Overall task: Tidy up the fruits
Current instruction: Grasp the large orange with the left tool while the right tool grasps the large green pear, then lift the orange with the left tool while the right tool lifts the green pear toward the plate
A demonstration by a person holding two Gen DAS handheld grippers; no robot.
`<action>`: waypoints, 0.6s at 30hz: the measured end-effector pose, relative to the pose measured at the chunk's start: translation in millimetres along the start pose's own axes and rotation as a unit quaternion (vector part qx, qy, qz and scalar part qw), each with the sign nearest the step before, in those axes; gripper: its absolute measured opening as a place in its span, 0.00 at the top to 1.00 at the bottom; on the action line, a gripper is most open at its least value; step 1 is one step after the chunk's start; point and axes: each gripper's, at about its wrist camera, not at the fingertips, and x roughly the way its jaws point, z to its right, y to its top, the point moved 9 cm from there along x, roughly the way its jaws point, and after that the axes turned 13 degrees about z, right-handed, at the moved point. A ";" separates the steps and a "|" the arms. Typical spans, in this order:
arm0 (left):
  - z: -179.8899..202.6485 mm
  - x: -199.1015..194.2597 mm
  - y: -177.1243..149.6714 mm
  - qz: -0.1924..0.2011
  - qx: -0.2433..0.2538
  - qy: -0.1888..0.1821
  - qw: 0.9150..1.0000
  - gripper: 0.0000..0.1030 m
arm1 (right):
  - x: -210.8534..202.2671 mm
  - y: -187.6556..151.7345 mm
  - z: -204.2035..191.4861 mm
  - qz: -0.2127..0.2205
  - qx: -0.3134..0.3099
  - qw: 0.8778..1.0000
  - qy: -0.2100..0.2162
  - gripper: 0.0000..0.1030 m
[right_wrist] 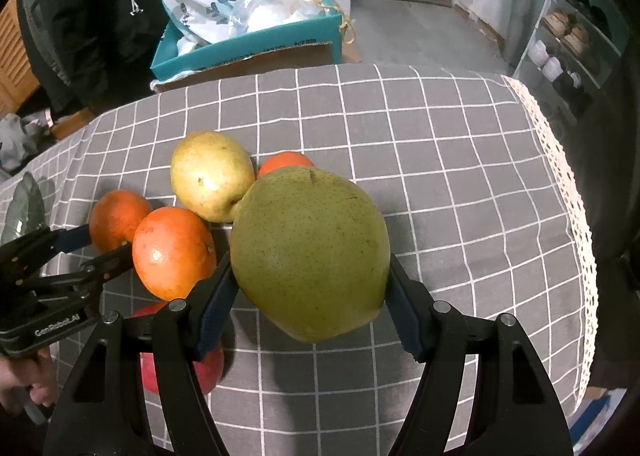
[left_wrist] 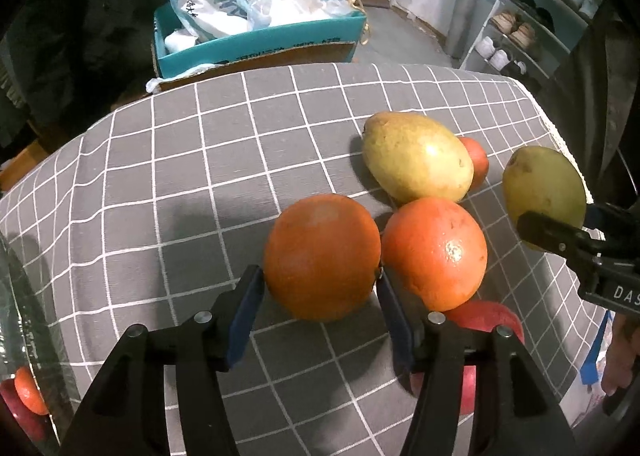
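Observation:
My left gripper is shut on an orange just above the grey checked cloth. A second orange sits touching it on the right. A yellow pear lies behind, with a small orange behind that. A red apple lies under my right finger. My right gripper is shut on a green pear and holds it above the cloth. In that view the yellow pear, both oranges and the apple lie left.
A glass bowl holding an orange and an apple is at the left edge. A teal cardboard box with plastic bags stands on the floor beyond the table. A shoe rack stands at the far right. The cloth's lace edge marks the table's right side.

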 end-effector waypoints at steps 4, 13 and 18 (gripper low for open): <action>0.2 1.4 1.2 0.003 -0.011 -0.007 1.000 0.44 | 2.5 -1.7 0.5 -0.002 0.000 1.000 0.000 0.32; -1.5 -5.0 0.5 0.013 -0.007 0.005 1.000 0.46 | -2.1 4.4 -1.9 0.013 -0.006 1.000 -0.005 0.32; -4.8 -17.2 4.4 0.027 -0.007 0.014 1.000 0.45 | -9.1 10.7 -5.9 0.024 -0.014 1.000 -0.007 0.32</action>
